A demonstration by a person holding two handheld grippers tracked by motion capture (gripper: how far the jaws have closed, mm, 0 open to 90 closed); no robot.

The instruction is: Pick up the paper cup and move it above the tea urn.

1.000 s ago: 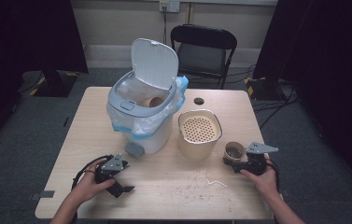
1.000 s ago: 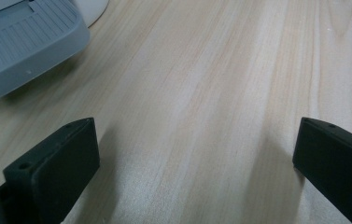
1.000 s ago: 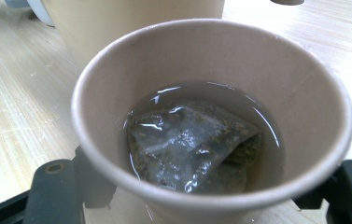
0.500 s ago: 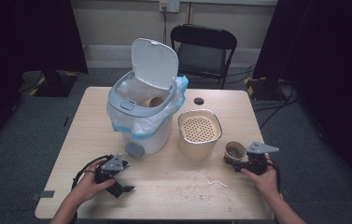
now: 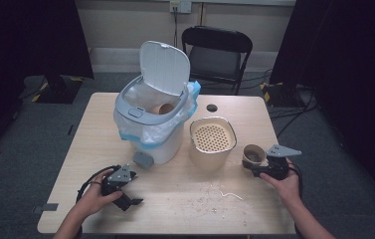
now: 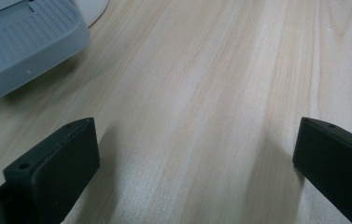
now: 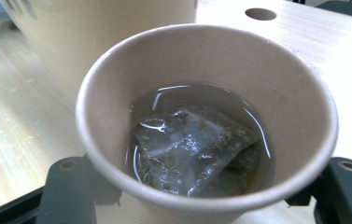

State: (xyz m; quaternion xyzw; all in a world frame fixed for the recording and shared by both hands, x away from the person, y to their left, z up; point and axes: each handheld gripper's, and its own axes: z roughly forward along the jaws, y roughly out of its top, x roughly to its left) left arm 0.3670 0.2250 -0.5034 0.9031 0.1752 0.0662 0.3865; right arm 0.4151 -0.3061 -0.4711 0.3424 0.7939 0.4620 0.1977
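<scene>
A brown paper cup [image 5: 253, 155] stands at the right of the wooden table [image 5: 95, 124]. In the right gripper view the cup [image 7: 197, 60] holds liquid and a soaked tea bag [image 7: 192, 144]. My right gripper [image 5: 254, 164] has a jaw on each side of the cup's lower wall; its jaws have just been closing and now sit against the cup. At the front left my left gripper [image 5: 134, 189] rests low over the table, wide open with bare wood between its jaws [image 6: 194, 158].
A white pedal bin [image 5: 150, 129] with its lid up and a liner bag holds another paper cup [image 5: 164, 107]; its grey pedal [image 6: 24, 46] is near my left gripper. A beige strainer pot [image 5: 212, 139] stands left of the cup. Scraps [image 5: 220, 194] litter the front. A chair [image 5: 217, 50] stands behind.
</scene>
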